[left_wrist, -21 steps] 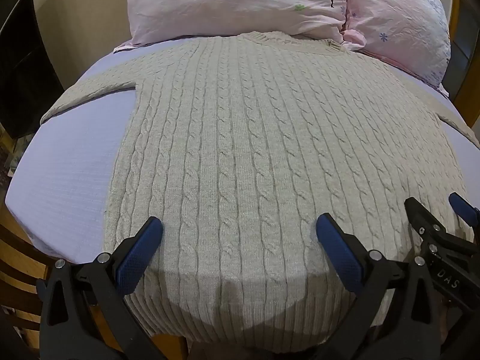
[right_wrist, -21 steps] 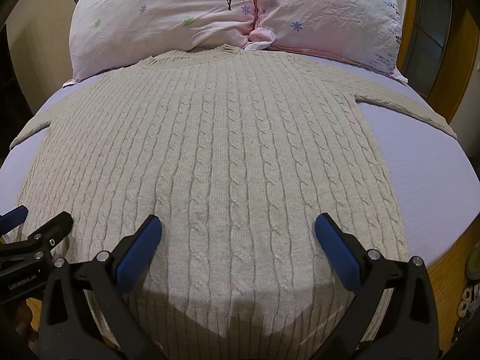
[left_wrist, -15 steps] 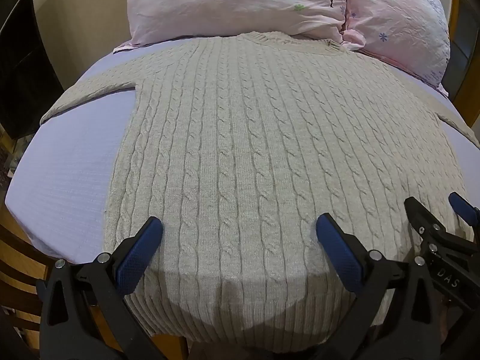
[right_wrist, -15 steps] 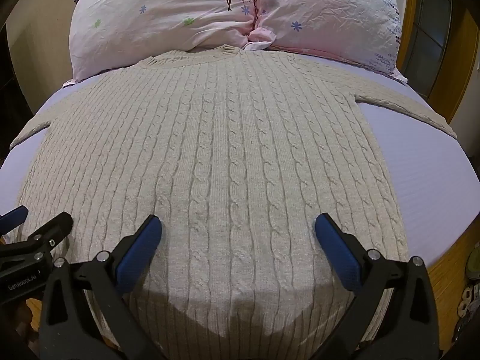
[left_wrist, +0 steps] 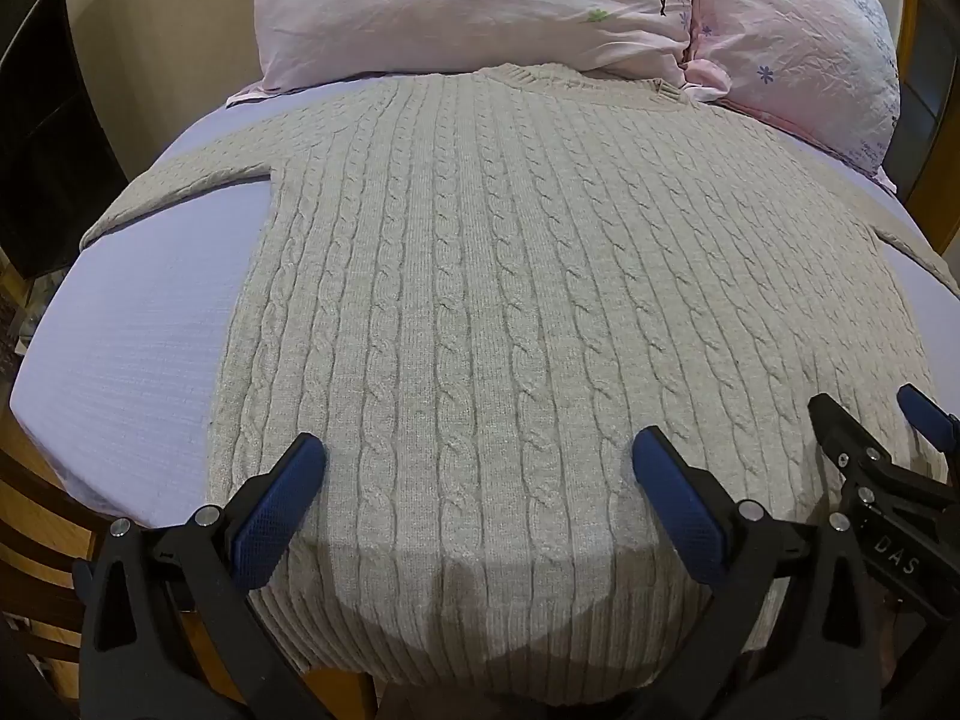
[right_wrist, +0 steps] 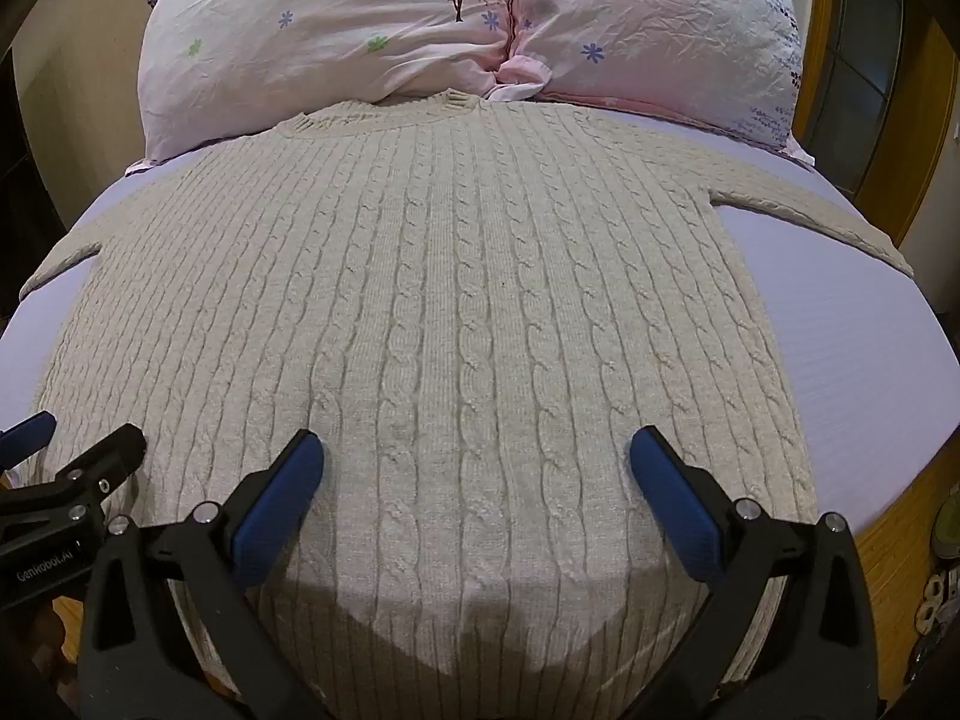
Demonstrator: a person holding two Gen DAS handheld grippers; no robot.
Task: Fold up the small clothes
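A beige cable-knit sweater (left_wrist: 480, 276) lies flat, front up, on a lilac bed sheet (left_wrist: 138, 348), neck toward the pillows, both sleeves spread sideways. It also fills the right wrist view (right_wrist: 444, 312). Its ribbed hem hangs over the near bed edge. My left gripper (left_wrist: 477, 462) is open and empty, hovering over the hem's left half. My right gripper (right_wrist: 474, 459) is open and empty over the hem's right half. The right gripper shows at the right edge of the left wrist view (left_wrist: 870, 450); the left gripper shows at the left edge of the right wrist view (right_wrist: 78, 456).
Two pink flowered pillows (left_wrist: 480, 6) (right_wrist: 660, 30) lie at the head of the bed. A wooden bed frame (right_wrist: 894, 528) runs along the right side. A wooden chair (left_wrist: 36, 540) stands at the near left. A dark door (right_wrist: 870, 90) is at the far right.
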